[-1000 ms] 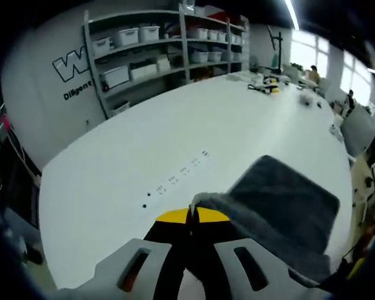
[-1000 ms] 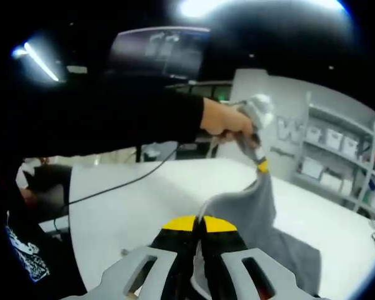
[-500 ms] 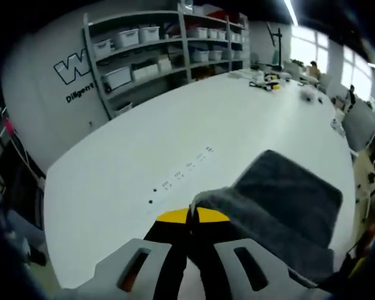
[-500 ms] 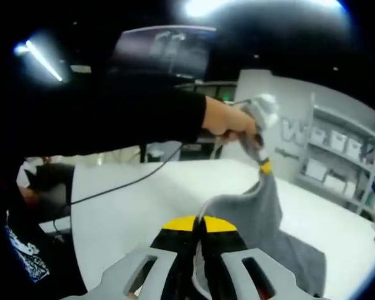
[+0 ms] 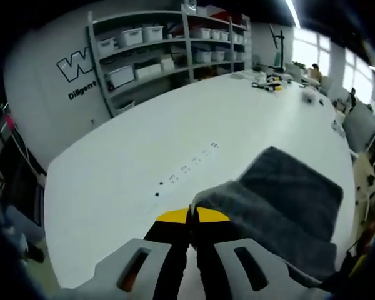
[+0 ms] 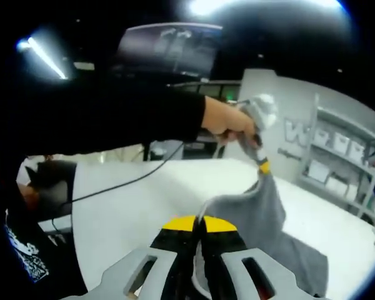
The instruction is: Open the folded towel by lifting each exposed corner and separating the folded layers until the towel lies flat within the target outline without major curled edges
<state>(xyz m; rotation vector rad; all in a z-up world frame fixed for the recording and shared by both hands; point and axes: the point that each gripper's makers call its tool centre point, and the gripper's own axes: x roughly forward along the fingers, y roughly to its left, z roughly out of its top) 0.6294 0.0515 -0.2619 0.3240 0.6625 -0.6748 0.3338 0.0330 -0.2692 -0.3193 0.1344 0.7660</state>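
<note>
A grey towel (image 5: 287,200) hangs from both grippers above a white table (image 5: 150,144), its lower part trailing onto the tabletop. My left gripper (image 5: 191,215) is shut on one towel corner. In the right gripper view my right gripper (image 6: 199,224) is shut on another corner, and the towel (image 6: 262,206) stretches up from it to the left gripper (image 6: 261,164), held in a person's hand. Small black marks (image 5: 187,169) run in a row across the table beyond the towel.
Grey shelving with white bins (image 5: 156,44) lines the wall behind the table. Tools and small items (image 5: 269,81) lie at the table's far end. A black cable (image 6: 125,184) trails over the table under a dark sleeve (image 6: 112,119). Chairs (image 5: 359,128) stand at the right.
Both views have shifted slightly; the towel stays gripped at both corners and hangs much the same, with the left gripper drifting a little to the right in the right gripper view.
</note>
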